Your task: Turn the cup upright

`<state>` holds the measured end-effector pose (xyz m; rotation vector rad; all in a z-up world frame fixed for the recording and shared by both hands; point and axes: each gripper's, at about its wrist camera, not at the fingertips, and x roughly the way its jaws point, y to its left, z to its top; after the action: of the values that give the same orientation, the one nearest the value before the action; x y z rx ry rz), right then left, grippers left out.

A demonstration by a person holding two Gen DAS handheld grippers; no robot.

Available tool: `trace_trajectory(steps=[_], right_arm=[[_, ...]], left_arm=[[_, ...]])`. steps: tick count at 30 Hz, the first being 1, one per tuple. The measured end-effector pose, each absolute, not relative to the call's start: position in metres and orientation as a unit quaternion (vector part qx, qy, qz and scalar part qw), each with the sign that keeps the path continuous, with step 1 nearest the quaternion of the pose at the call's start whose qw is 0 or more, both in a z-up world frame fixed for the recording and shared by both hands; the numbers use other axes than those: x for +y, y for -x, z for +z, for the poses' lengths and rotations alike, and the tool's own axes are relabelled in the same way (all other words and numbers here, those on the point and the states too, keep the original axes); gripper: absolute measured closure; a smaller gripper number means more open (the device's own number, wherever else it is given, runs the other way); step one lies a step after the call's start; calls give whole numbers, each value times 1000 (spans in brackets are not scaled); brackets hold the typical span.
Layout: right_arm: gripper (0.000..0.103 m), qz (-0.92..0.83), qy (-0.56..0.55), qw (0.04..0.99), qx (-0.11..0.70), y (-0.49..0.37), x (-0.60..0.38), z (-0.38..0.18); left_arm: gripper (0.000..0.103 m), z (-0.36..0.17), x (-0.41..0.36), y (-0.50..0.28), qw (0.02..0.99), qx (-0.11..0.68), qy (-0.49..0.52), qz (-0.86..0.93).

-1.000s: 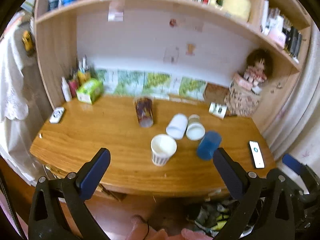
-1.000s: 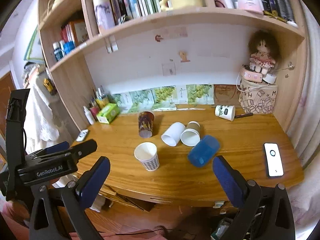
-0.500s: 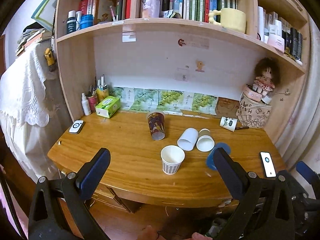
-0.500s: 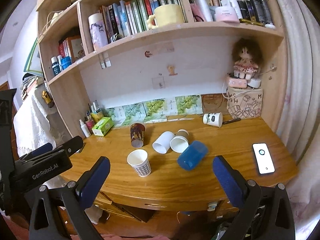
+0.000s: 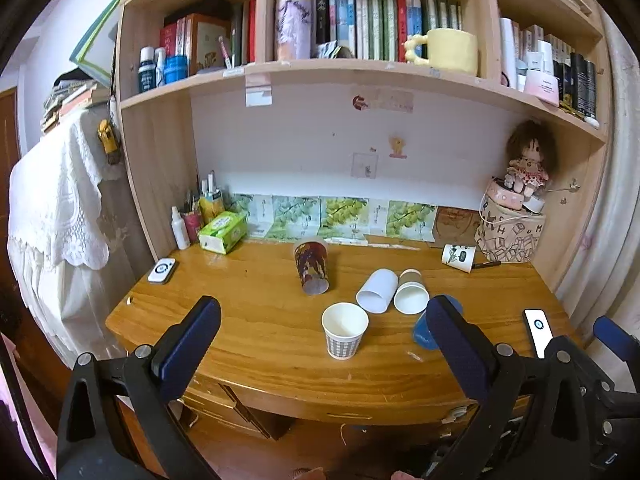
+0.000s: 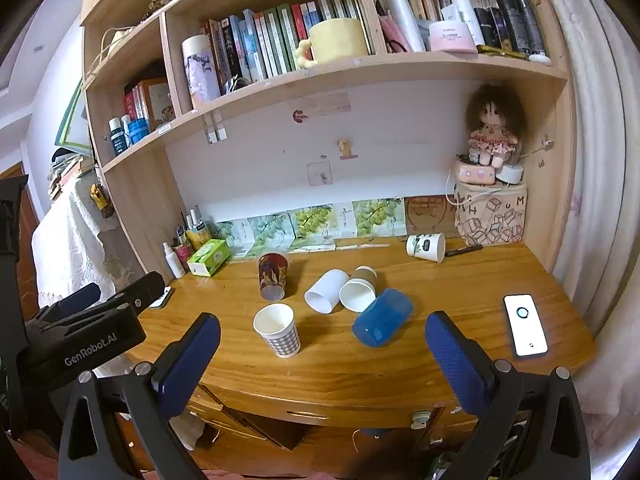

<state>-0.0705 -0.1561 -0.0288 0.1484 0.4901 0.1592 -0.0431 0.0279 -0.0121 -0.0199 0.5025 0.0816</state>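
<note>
Cups are lying tipped on the tabletop (image 6: 460, 280): a blue cup (image 6: 383, 317) beside a white cup (image 6: 325, 290) and a brown cup (image 6: 358, 288). A checked cup (image 6: 277, 330) is standing upright. Both the left gripper (image 5: 320, 344) and right gripper (image 6: 320, 356) are hanging wide open, off the near edge.

Soft, even daylight with faint shadows on the desk (image 6: 460, 280); sharp centre, strong fisheye bending and dark corners.
</note>
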Motion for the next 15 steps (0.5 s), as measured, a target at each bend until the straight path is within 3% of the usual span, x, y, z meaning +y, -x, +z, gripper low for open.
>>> trace_trajectory(steps=[15], right_arm=[[0, 82, -81, 964, 239, 68, -169, -30]], left_arm=[[0, -9, 12, 45, 972, 232, -17, 30]])
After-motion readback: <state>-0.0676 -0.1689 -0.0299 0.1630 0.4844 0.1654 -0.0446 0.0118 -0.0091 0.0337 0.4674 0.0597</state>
